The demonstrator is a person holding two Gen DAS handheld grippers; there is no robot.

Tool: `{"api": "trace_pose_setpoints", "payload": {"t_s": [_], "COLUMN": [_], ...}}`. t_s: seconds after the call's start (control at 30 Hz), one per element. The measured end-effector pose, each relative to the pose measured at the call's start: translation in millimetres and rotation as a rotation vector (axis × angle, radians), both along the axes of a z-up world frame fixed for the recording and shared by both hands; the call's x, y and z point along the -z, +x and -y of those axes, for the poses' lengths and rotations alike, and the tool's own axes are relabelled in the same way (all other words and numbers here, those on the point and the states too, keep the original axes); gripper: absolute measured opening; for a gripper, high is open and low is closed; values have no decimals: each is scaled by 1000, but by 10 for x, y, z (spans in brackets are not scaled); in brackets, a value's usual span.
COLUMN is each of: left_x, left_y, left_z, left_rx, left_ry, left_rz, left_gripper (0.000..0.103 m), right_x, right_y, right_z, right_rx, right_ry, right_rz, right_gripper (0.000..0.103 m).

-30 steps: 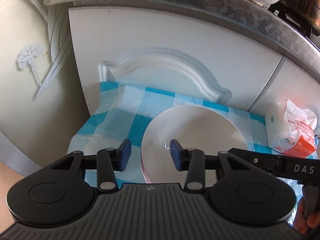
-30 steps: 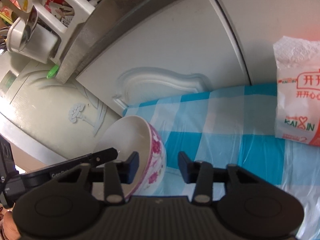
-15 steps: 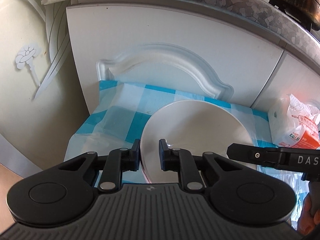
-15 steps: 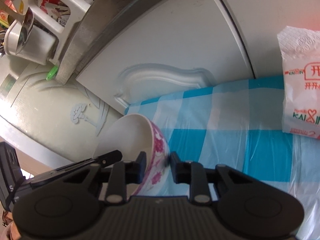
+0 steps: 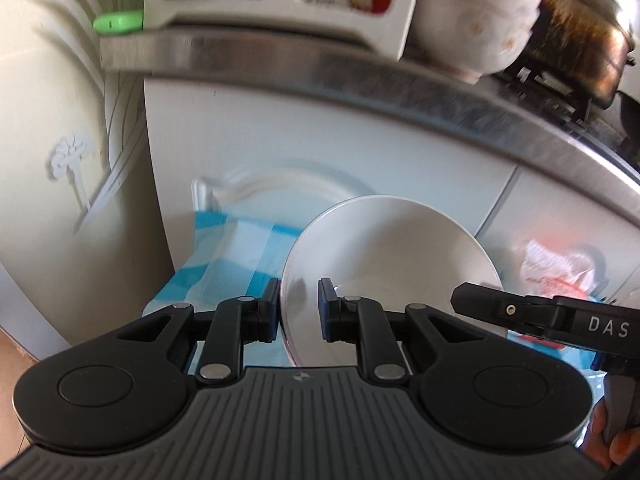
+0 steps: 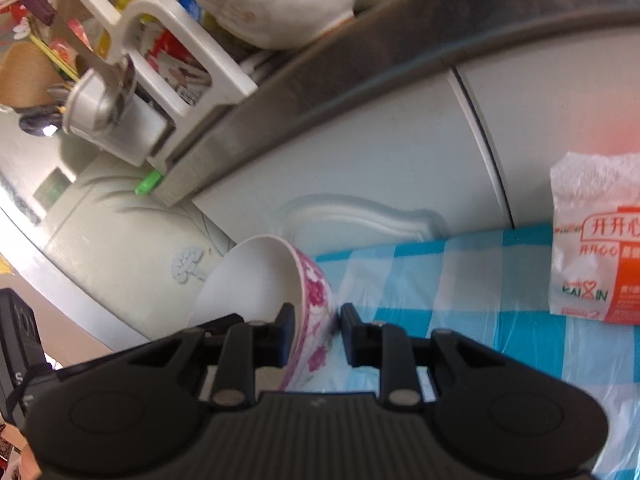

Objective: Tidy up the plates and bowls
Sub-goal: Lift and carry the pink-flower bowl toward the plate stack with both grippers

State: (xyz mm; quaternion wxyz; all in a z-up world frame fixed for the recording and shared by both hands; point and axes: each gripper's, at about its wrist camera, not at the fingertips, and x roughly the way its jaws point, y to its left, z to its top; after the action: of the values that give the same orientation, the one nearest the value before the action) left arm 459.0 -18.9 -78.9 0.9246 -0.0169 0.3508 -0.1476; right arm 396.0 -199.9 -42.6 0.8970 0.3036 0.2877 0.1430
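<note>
A white bowl with pink flowers outside point(image 5: 392, 248) point(image 6: 316, 300) is held off the blue checked cloth point(image 6: 460, 280) by both grippers. My left gripper point(image 5: 298, 312) is shut on its left rim. My right gripper point(image 6: 316, 334) is shut on its right rim; it also shows in the left wrist view point(image 5: 520, 310). The bowl is raised in front of the white cabinet door point(image 5: 340, 132). A white patterned bowl point(image 5: 476, 36) point(image 6: 276, 0) stands on the grey counter point(image 5: 360, 76) above.
A white rack point(image 6: 168, 64) with packets and a metal ladle stands on the counter's left end. A dark pan point(image 5: 580, 56) sits at the counter's right. A tissue pack point(image 6: 596, 240) lies on the cloth at the right.
Both grippers closed on the bowl's rim and lifted it off the cloth. The counter top and its bowl have come into view.
</note>
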Motion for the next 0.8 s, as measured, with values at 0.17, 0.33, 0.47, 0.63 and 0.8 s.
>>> {"api": "trace_pose_setpoints", "payload": {"t_s": [0.17,0.33,0.47,0.63,0.8], "left_x": [-234,-427,-523,-627,-687], "left_y": [-262,-641,-955,-1407,-1832], "left_z": [29,127,212,287,367], "left_rx": [27,75,114,165,211], "left_ry": [-38,-62,-86,-133,-158], "left_rz": [29,59,74,75,99], "left_gripper": [17,17,17,17,17], "right_x": [-187,-303,-373,-397,-395], "right_y": [-313,-719,-1104,-1631,-2171], "right_z": [87,205,307,433,458], "right_rx": [21,58,91,134,172], "right_ry": [13,24,34,50,20], "right_rz": [44,54,66,73,69], "right_gripper": [24,24,24,24,25]}}
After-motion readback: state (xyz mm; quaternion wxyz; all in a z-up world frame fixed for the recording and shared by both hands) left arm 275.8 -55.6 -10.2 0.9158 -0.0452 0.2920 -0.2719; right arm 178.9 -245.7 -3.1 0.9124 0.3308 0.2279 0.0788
